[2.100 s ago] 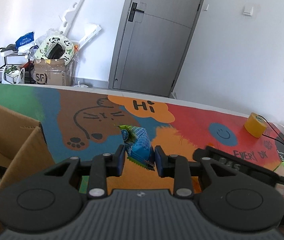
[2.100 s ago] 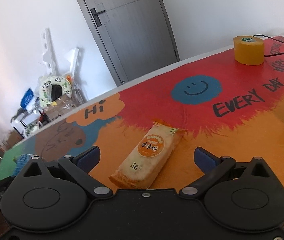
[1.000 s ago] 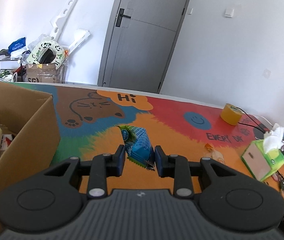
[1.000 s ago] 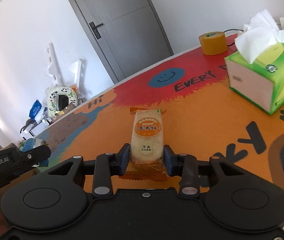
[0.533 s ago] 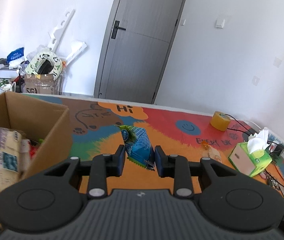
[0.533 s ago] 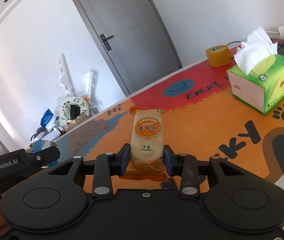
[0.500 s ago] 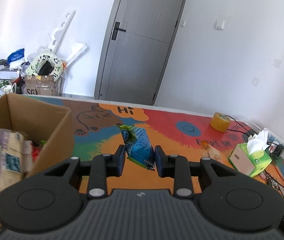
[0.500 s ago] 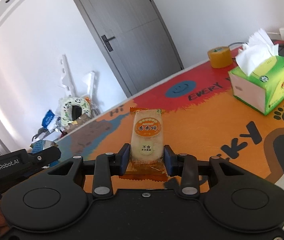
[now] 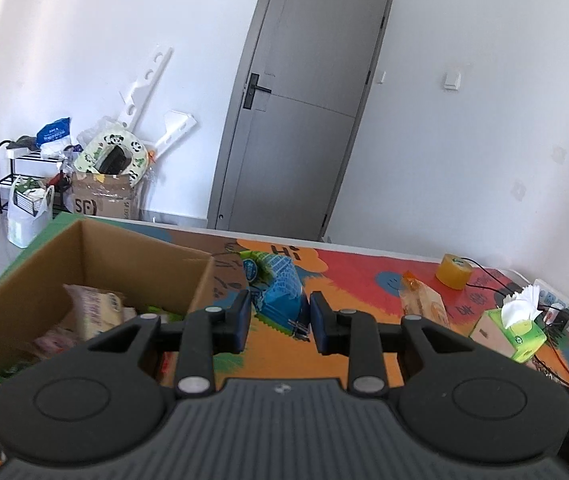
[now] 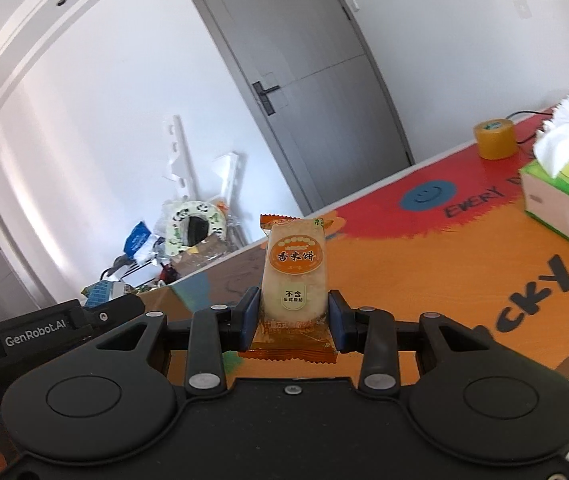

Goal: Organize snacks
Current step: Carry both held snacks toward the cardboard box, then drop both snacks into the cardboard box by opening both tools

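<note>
left gripper (image 9: pixel 279 322): jaws closed down to packet width, clamped on the blue snack packet (image 9: pixel 280 286); packet sticks out forward past the fingertips, off the mat.
right gripper (image 10: pixel 294 314): jaws pinched in on the lower part of the orange rice cracker pack (image 10: pixel 295 270); pack stands upright above the fingers, bottom seal hanging just under them.
cardboard box (image 9: pixel 132 250): open top, already partly filled with snack bags; sits at the left end of the colourful table mat (image 9: pixel 356 276).
blue packet vs box: just right of the box's right wall, above its rim level, not yet over the opening.
rice cracker vs box: well right of the box, out over the orange part of the mat; box not visible in the right wrist view.
step in hand (my read): carry both packs to the box and drop them in.
how to do it well: move the left one in first, shift left until the packet clears the right wall, lower over a gap beside the bags, then open.
right side: hold grip steady, wait for the left gripper to clear the opening, then follow the same path.
risk: packet tail clipping the box wall; the two grippers crowding each other at the opening.
tissue box (image 10: pixel 562 196), tape roll (image 10: pixel 494 138): far right of the box, out of the path.
</note>
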`<state>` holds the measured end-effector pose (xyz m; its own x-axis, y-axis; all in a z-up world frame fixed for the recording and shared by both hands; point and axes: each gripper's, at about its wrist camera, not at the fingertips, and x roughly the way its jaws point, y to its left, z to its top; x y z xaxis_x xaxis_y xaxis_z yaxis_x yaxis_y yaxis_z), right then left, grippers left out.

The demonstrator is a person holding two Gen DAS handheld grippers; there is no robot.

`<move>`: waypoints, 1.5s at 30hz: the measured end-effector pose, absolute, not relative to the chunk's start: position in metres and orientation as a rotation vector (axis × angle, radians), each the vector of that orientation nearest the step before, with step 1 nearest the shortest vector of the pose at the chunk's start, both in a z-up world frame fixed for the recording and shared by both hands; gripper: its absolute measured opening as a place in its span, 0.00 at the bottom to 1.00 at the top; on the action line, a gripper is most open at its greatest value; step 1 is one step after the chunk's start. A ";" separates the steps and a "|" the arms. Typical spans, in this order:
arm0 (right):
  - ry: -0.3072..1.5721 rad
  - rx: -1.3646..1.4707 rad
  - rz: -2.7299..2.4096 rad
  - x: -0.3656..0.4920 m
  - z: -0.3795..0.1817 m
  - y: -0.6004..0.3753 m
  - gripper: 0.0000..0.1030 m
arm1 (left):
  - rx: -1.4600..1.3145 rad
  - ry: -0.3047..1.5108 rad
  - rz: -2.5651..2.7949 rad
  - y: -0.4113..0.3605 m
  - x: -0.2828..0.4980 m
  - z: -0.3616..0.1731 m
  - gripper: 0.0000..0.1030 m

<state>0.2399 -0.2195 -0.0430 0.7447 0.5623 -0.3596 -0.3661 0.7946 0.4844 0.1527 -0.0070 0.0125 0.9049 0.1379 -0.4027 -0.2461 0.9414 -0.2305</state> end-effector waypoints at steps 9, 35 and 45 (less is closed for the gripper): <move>0.504 0.375 0.571 0.230 -0.032 -0.192 0.35 | -0.296 0.372 0.218 0.026 0.132 0.021 0.29; 0.514 0.239 0.707 0.221 -0.010 -0.080 0.35 | -0.366 0.397 0.279 0.125 0.122 0.006 0.29; 0.539 0.228 0.718 0.221 -0.012 -0.059 0.35 | -0.407 0.458 0.314 0.146 0.130 -0.010 0.38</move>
